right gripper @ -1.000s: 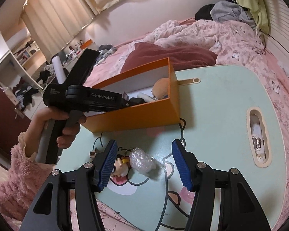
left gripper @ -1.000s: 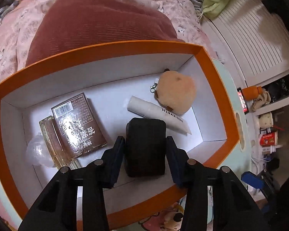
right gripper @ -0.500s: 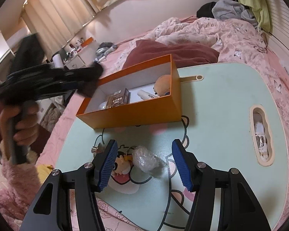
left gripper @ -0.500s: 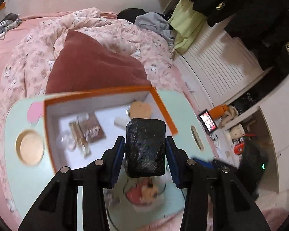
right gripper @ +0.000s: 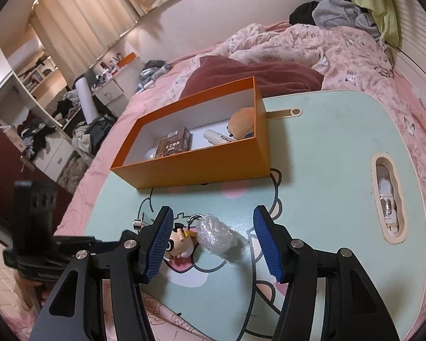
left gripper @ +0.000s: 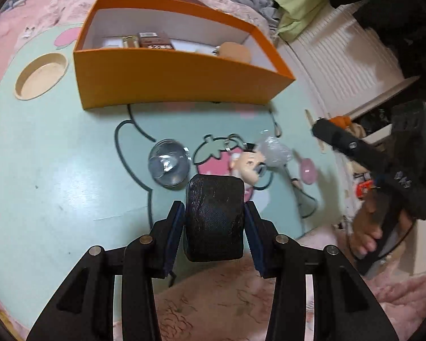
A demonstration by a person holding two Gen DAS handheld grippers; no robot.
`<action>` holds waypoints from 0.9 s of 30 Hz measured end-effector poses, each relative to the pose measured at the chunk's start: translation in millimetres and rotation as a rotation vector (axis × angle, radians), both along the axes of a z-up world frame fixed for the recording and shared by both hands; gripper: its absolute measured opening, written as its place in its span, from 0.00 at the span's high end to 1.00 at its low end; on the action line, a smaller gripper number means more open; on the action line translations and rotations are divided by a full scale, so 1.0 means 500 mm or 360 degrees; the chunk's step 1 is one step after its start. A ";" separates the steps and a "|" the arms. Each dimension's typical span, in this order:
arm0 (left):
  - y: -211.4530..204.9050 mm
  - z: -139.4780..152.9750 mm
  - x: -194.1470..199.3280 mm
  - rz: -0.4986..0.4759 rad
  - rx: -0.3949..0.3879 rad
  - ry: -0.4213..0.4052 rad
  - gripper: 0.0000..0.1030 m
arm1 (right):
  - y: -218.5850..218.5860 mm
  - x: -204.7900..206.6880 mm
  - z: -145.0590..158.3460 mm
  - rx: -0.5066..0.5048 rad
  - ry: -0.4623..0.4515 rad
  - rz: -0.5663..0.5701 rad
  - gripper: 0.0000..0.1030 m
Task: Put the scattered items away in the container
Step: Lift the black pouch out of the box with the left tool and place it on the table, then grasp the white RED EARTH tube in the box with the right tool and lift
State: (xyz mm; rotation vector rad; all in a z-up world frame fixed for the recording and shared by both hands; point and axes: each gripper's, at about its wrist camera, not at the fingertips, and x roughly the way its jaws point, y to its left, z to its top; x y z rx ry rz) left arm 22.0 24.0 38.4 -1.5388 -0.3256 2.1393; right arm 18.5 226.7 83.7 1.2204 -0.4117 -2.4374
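The orange box (right gripper: 201,167) sits toward the far side of the mint-green lap table (right gripper: 326,147) and already holds a brown carton (right gripper: 174,143), a white tube (right gripper: 217,137) and a tan plush toy (right gripper: 242,122), with something clear tucked at its left end. The tidying looks about halfway done. Left on the table, near its front edge, are a crumpled bubble-wrap bundle (right gripper: 218,237), a small cartoon figure keychain (right gripper: 179,245) touching it, and a clear round dish (left gripper: 169,166) a little to their left. The left gripper (left gripper: 214,216) has its jaws clenched on a black textured pouch (left gripper: 214,218), held above the near edge of the table, well apart from the box, so that piece has yet to go in. The right gripper (right gripper: 213,241) hangs with jaws spread wide, straddling the bundle and the keychain without touching either. The left wrist view shows the dish plainly; the right wrist view shows only a glint of it behind its own finger. The right view looks deeper into the box.
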 end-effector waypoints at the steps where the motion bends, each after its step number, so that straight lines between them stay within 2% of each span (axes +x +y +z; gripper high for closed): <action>1: 0.001 -0.004 0.000 0.0016 -0.0018 0.0009 0.58 | -0.001 -0.001 -0.001 -0.0001 -0.0004 0.0001 0.43; 6: 0.003 -0.013 -0.005 0.0056 -0.0054 0.0064 0.57 | -0.007 0.000 -0.001 0.0014 -0.0006 0.0006 0.43; 7: 0.004 -0.013 -0.005 0.0055 -0.0053 0.0072 0.52 | -0.010 0.000 -0.002 0.0023 -0.0008 0.0009 0.43; 8: 0.006 -0.012 -0.008 0.0056 -0.0057 0.0072 0.42 | -0.011 -0.001 -0.004 0.0034 -0.0008 0.0011 0.43; 10: 0.001 -0.002 -0.004 0.0046 -0.0038 0.0092 0.38 | -0.017 -0.001 -0.006 0.0056 -0.0006 0.0011 0.43; 12: -0.019 0.018 0.004 0.0058 0.0038 0.0152 0.38 | -0.020 0.001 -0.005 0.0069 -0.0001 0.0011 0.43; 15: -0.068 0.046 0.007 0.0232 0.0115 0.0273 0.36 | -0.015 -0.001 0.000 0.0053 0.0006 0.0002 0.43; 16: -0.087 0.053 0.012 0.0340 0.0100 0.0328 0.31 | -0.011 -0.004 0.003 0.0042 0.0009 -0.0001 0.43; 18: -0.114 0.061 0.020 0.0511 0.0012 0.0436 0.30 | -0.001 -0.018 0.012 -0.0017 -0.0011 0.0016 0.43; 21: -0.130 0.067 0.029 0.0612 -0.0131 0.0548 0.30 | 0.009 -0.046 0.033 -0.0098 -0.0041 0.0040 0.44; 23: -0.135 0.065 0.031 0.0623 -0.0149 0.0565 0.30 | 0.001 -0.065 0.061 -0.0037 0.0000 0.0059 0.44; 26: -0.137 0.053 0.028 0.0594 -0.0096 0.0533 0.30 | -0.032 -0.109 0.098 0.0150 0.0034 0.0122 0.47; 27: -0.136 0.051 0.025 0.0590 -0.0089 0.0527 0.30 | -0.048 -0.134 0.105 0.0237 0.0007 0.0150 0.53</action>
